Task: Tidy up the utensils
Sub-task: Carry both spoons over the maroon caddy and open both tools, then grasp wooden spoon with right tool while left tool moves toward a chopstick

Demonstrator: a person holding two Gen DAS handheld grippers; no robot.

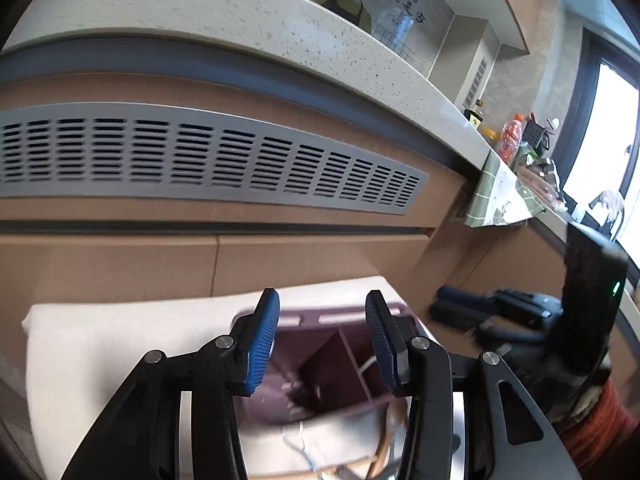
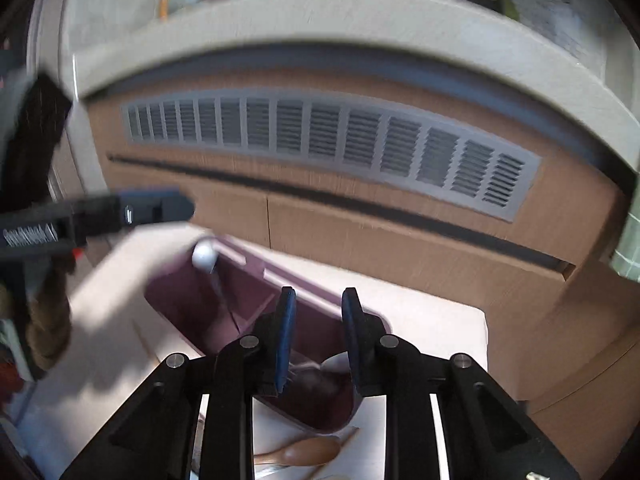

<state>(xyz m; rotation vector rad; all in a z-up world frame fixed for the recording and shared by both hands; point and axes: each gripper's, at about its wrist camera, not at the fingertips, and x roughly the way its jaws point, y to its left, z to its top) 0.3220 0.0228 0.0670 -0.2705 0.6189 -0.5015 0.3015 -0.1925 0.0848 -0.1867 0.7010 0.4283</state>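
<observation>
Utensils: a wooden spoon [image 2: 298, 451] lies on the white surface [image 1: 100, 344] just in front of the purple organizer tray [image 2: 192, 300]; beside it a thin wooden stick, probably a chopstick [image 2: 340, 446]. A white round-headed utensil [image 2: 205, 255] stands tilted in the tray's far compartment, its head above the rim. Tray is divided by an inner partition [image 1: 352, 354]; contents of the near compartment blurred, cannot identify.

Tray sits on the white surface, in front of a brown cabinet front with a grey vent grille [image 1: 208, 160], below a speckled countertop [image 1: 200, 12].

Left gripper [image 1: 322, 340]: blue-padded fingers spread wide, nothing between them, poised above the tray's middle. Right gripper [image 2: 318, 340]: fingers parted with a narrower gap, holding nothing, above the tray's near end.

Each gripper shows in the other's view, off to the side of the tray. Right wrist view is motion-blurred.
</observation>
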